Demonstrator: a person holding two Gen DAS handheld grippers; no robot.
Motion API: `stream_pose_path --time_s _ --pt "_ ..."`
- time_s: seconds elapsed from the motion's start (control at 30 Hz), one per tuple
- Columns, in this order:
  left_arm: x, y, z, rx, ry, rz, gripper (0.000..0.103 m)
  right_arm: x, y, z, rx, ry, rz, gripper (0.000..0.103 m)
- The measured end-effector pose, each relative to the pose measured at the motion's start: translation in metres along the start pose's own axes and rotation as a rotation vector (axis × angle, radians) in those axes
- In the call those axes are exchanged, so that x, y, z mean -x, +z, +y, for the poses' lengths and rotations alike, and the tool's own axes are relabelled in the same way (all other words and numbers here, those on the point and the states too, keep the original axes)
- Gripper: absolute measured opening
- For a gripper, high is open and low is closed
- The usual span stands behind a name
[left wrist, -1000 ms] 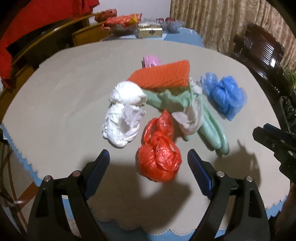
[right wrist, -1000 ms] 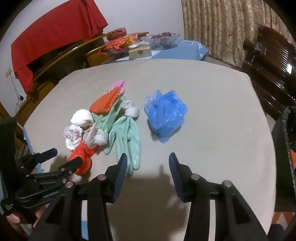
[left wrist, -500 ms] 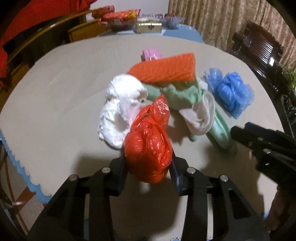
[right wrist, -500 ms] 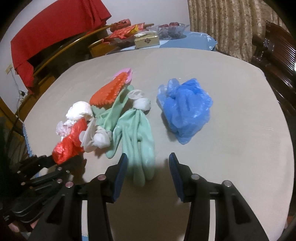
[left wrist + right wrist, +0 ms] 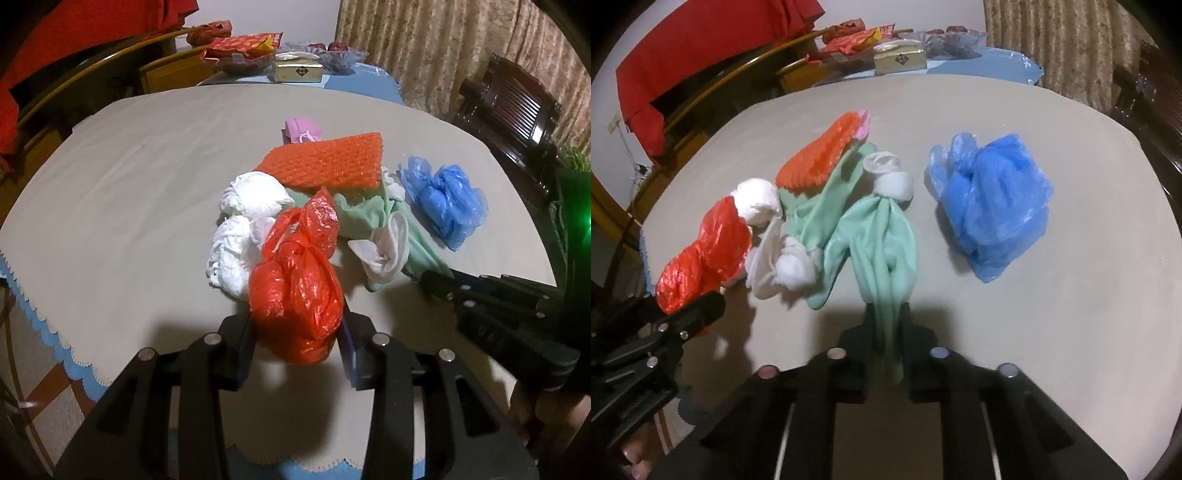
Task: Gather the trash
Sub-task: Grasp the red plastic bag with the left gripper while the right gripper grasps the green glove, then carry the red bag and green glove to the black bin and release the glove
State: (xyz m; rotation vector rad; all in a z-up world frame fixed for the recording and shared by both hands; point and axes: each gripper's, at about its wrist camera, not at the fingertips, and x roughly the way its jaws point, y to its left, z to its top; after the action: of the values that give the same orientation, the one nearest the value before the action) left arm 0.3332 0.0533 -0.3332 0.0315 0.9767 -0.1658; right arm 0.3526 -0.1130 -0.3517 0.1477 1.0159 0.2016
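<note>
My left gripper is shut on a tied red plastic bag, held near the table's front edge; the bag also shows in the right wrist view. My right gripper is shut on the fingers of a green rubber glove that lies on the table. A second green glove, white crumpled bags, an orange bubble-wrap sheet, a pink scrap and a blue plastic bag lie in the pile.
The beige-covered table has a scalloped front edge. A gold box, snack packets and a fruit bowl stand at the far end. A dark wooden chair is at the right, a wooden bench with red cloth at the left.
My left gripper closed on the red bag and raised it slightly. My right gripper moved forward to the green glove and closed on its fingers.
</note>
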Motion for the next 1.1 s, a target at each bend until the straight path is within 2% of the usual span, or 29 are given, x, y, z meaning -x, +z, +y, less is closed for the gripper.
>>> stream_pose_path --time_s 0.63,1.1 --pt "0.065 0.01 -0.033 -0.012 0.02 -0.068 0.038 0.134 0.004 -0.005 0.041 0.042 -0.177 0.006" --pt "0.121 0.016 -0.1 -0.049 -0.007 -0.132 0.038 0.203 -0.009 -0.052 0.0 -0.034 -0.263 0.006"
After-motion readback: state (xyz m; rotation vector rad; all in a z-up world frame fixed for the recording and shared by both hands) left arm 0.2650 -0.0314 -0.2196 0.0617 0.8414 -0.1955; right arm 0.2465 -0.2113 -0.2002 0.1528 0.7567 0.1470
